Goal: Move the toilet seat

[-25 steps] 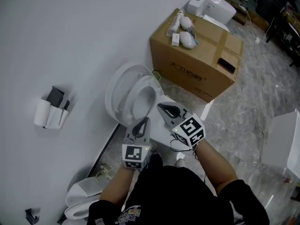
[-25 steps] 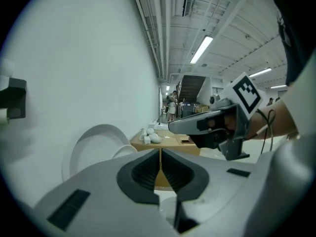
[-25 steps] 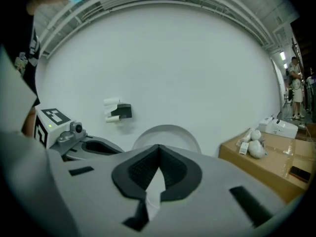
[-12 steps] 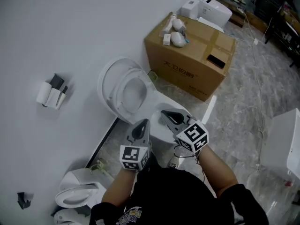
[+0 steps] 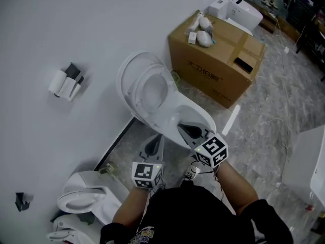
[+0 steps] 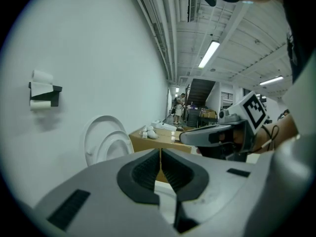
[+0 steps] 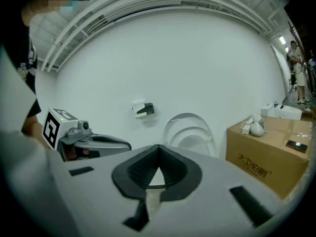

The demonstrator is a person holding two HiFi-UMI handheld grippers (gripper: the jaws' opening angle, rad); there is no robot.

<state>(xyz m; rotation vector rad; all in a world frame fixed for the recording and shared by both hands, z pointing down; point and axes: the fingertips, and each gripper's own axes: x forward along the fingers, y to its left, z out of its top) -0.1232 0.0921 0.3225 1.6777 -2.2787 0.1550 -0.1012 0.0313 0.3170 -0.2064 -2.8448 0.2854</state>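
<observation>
A white toilet [image 5: 190,117] stands against the white wall, with its seat [image 5: 150,91] and lid [image 5: 128,75] both raised and leaning on the wall. The raised seat also shows in the left gripper view [image 6: 114,143] and in the right gripper view [image 7: 193,137]. My left gripper [image 5: 157,135] is shut and empty, just left of the bowl's near end. The right gripper [image 5: 183,128] is shut and empty too, over the bowl's front rim. Neither touches the seat.
A big cardboard box [image 5: 218,55] with small items on top stands right of the toilet. A paper holder [image 5: 66,83] hangs on the wall at left. A second toilet [image 5: 84,201] lies at lower left. Another white unit [image 5: 238,10] sits beyond the box.
The view has swung, so the toilet sits nearer the middle and closer to me. Both grippers stayed shut and drew slightly nearer the bowl's front.
</observation>
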